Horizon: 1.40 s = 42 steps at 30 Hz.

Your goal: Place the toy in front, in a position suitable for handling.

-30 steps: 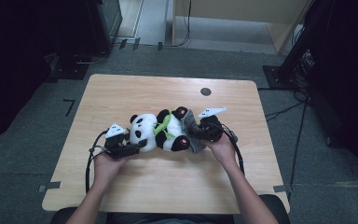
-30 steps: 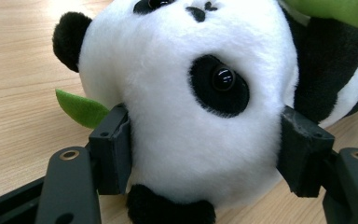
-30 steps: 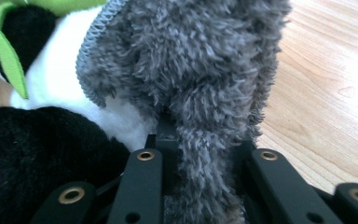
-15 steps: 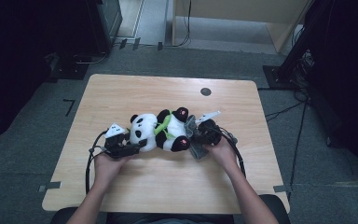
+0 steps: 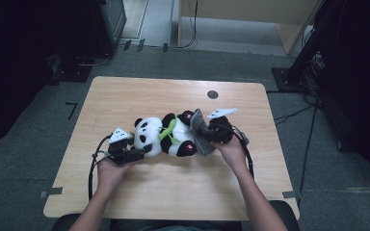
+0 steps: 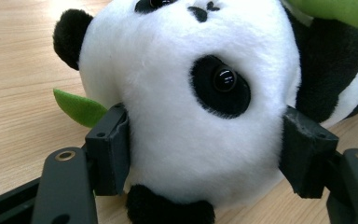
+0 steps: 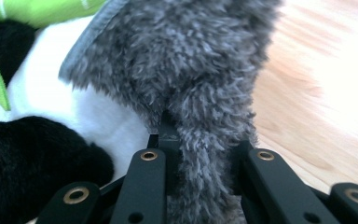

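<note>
Two grippers work on a plush panda [image 5: 166, 137] lying on its side in the middle of the wooden surface [image 5: 125, 96]. At its head, the left gripper [image 5: 137, 154] has its fingers [image 6: 109, 149] clasped around the white head. The right gripper [image 5: 211, 137] pinches a fuzzy grey cloth [image 7: 200, 93] draped at the panda's feet.

1 camera looked down from above the pale wooden bench [image 5: 125, 101]; 2 rode close, sharing the plush black-and-white panda [image 5: 166, 137].
</note>
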Tool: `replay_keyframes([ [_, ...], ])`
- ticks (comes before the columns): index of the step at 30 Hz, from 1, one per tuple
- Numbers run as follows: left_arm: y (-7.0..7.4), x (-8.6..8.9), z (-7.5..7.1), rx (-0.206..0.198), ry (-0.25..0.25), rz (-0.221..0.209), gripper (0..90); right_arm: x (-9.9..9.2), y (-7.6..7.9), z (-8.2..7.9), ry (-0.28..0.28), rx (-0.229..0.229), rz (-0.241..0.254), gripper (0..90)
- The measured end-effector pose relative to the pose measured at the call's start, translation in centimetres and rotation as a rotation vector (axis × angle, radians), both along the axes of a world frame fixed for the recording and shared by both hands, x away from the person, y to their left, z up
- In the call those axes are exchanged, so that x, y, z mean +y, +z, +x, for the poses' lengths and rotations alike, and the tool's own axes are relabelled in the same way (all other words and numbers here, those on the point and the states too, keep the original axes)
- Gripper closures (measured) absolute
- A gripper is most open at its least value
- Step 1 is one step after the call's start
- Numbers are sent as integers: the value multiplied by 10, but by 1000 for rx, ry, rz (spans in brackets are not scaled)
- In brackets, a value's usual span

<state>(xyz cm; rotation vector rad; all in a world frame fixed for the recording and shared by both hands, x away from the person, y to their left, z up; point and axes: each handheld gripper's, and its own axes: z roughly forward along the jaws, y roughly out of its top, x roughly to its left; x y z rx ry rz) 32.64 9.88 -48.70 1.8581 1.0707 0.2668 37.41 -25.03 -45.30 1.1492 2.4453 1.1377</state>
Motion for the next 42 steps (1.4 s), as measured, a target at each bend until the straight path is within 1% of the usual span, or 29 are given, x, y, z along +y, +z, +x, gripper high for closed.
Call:
replay_keyframes([
  [1, 0, 0, 0, 1, 1, -2, 285, 3, -4, 1, 7, 14, -10, 762],
  [2, 0, 0, 0, 1, 2, -2, 284, 6, -7, 1, 8, 18, -14, 762],
  [3, 0, 0, 0, 1, 2, -2, 283, 6, -7, 1, 8, 18, -14, 762],
  [4, 0, -1, 0, 3, 6, -5, 283, 8, -10, 2, 7, 17, -14, 762],
  [6, 0, -1, 0, 2, 7, -4, 278, 7, -14, 3, 1, 27, 3, 762],
  [7, 0, -1, 0, 5, 6, -4, 269, 5, -18, 4, -1, 47, 2, 762],
  [8, 0, 0, 0, 4, 3, -2, 265, 4, -20, 5, -5, 61, -8, 762],
  [9, 0, 0, -1, 3, 3, -2, 260, 4, -22, 5, -13, 74, -32, 761],
  [10, 0, 0, -1, 3, 3, -2, 257, 4, -22, 5, -13, 74, -32, 761],
  [11, -1, -1, -1, -1, 6, -2, 254, 5, -28, 7, -15, 94, -95, 761],
  [14, -1, 0, -1, -2, 6, -6, 247, 3, -31, 9, -10, 102, -92, 759],
  [16, -1, 0, 0, -3, 5, -7, 244, 1, -29, 9, -15, 86, -88, 759],
  [18, -1, 0, 0, -4, 2, -7, 239, -1, -28, 9, -19, 87, -82, 759],
  [19, -1, 0, 0, -7, 1, -5, 235, -6, -24, 8, -31, 78, -70, 761],
  [21, -1, 0, 0, -9, 0, -5, 229, -7, -23, 8, -39, 72, -67, 761],
  [22, -1, 0, 0, -12, 1, -5, 229, -10, -21, 7, -46, 60, -59, 760],
  [23, -1, 0, -1, -11, 6, -8, 218, -17, -16, 7, -63, 34, -45, 760],
  [24, 0, 0, -1, -12, 10, -10, 218, -17, -16, 7, -63, 34, -45, 760],
  [26, 0, -2, -1, -28, 13, 3, 207, -25, -10, 6, -88, 15, -24, 758],
  [30, 1, -2, 0, -31, 7, 12, 194, -40, -4, 8, -121, -22, 0, 754],
  [31, 1, -2, 0, -31, 7, 12, 191, -40, -4, 8, -121, -22, 0, 754],
  [33, 1, -1, 0, -33, 5, 13, 186, -49, -2, 11, -155, -50, 12, 750],
  [34, 1, -1, 0, -33, 4, 12, 186, -49, -2, 11, -155, -50, 12, 750],
  [35, 1, -1, 0, -34, 1, 11, 180, -56, -2, 14, -177, -62, 24, 748],
  [36, 1, -1, 0, -34, 1, 11, 177, -56, -2, 14, -177, -62, 24, 748],
  [37, 1, -1, 0, -35, -1, 9, 174, -62, -2, 17, -198, -69, 27, 745],
  [40, 1, -1, 0, -38, -5, 8, 171, -66, -3, 20, -214, -81, 36, 739],
  [41, 0, -1, 0, -40, -8, 9, 163, -73, -5, 23, -235, -84, 44, 738],
  [42, 0, -1, 0, -40, -8, 9, 161, -73, -5, 23, -235, -84, 44, 738],
])
